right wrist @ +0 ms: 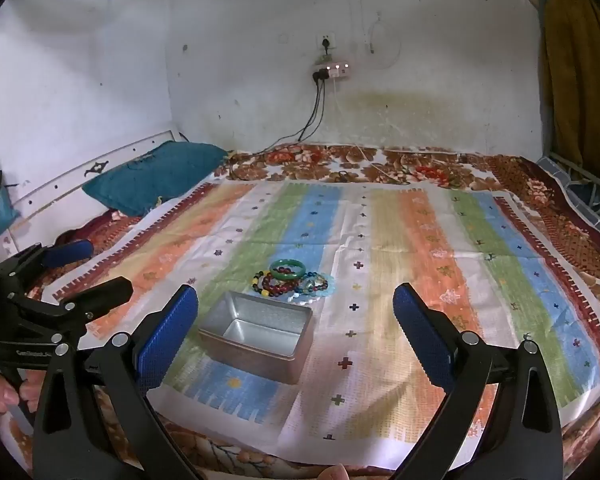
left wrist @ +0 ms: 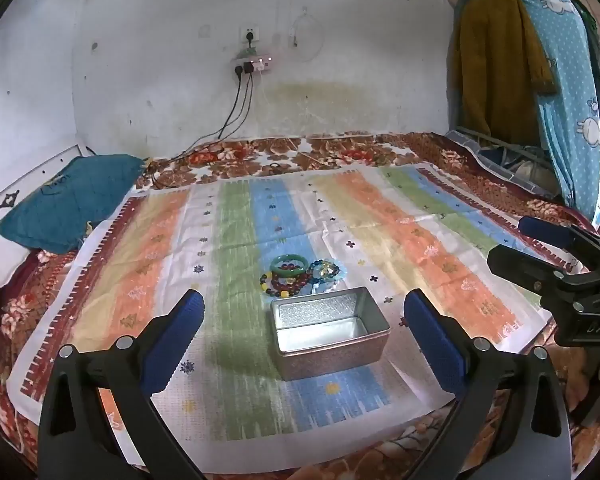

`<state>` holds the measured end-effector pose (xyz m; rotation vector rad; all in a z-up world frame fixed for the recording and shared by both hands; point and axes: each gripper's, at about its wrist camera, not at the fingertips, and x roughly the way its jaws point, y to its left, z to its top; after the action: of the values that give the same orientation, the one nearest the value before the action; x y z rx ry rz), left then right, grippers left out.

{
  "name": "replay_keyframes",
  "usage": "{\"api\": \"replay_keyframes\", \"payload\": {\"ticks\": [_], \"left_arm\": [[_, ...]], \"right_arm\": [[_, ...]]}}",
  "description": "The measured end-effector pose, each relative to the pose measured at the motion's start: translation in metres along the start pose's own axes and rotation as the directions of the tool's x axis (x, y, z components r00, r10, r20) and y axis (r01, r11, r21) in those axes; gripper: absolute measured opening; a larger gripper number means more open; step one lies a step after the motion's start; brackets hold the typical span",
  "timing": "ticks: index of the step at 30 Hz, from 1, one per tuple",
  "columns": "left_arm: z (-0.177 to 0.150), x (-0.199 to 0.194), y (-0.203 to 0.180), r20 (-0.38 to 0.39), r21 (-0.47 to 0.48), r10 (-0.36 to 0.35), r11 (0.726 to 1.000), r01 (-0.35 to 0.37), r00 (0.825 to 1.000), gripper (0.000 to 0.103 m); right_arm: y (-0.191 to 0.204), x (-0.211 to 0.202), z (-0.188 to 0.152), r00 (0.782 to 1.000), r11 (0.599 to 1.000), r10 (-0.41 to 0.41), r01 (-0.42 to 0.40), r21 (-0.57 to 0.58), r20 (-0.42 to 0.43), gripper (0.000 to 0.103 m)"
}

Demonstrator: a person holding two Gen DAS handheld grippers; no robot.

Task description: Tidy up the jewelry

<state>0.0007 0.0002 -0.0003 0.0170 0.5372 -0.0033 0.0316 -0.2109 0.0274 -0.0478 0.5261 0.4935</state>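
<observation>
A pile of jewelry (left wrist: 300,276) lies on the striped cloth: a green bangle (left wrist: 289,263), dark red bead bracelets and light blue bead bracelets (left wrist: 327,270). Just in front of it stands an open, empty metal tin (left wrist: 329,332). The pile (right wrist: 294,280) and tin (right wrist: 258,334) also show in the right wrist view. My left gripper (left wrist: 304,312) is open and empty, held above the near side of the tin. My right gripper (right wrist: 296,306) is open and empty, to the right of the tin; it shows from the side in the left wrist view (left wrist: 548,248).
The striped cloth (left wrist: 420,240) covers a bed with a floral blanket (left wrist: 284,156). A teal pillow (left wrist: 72,200) lies at the left. Cables hang from a wall socket (left wrist: 252,66). Hanging clothes and a blue curtain (left wrist: 560,92) stand at the right.
</observation>
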Motion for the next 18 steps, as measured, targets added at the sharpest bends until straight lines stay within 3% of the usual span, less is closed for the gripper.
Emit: {"api": "replay_keyframes", "payload": {"ticks": [18], "left_arm": [[0.0004,0.0001,0.0022,-0.011,-0.016,-0.009,1.000,0.009,1.000,0.098]], "right_arm": [[0.0033,0.0029,-0.0006,1.000,1.000,-0.007,0.007,-0.011,-0.006,0.099]]}}
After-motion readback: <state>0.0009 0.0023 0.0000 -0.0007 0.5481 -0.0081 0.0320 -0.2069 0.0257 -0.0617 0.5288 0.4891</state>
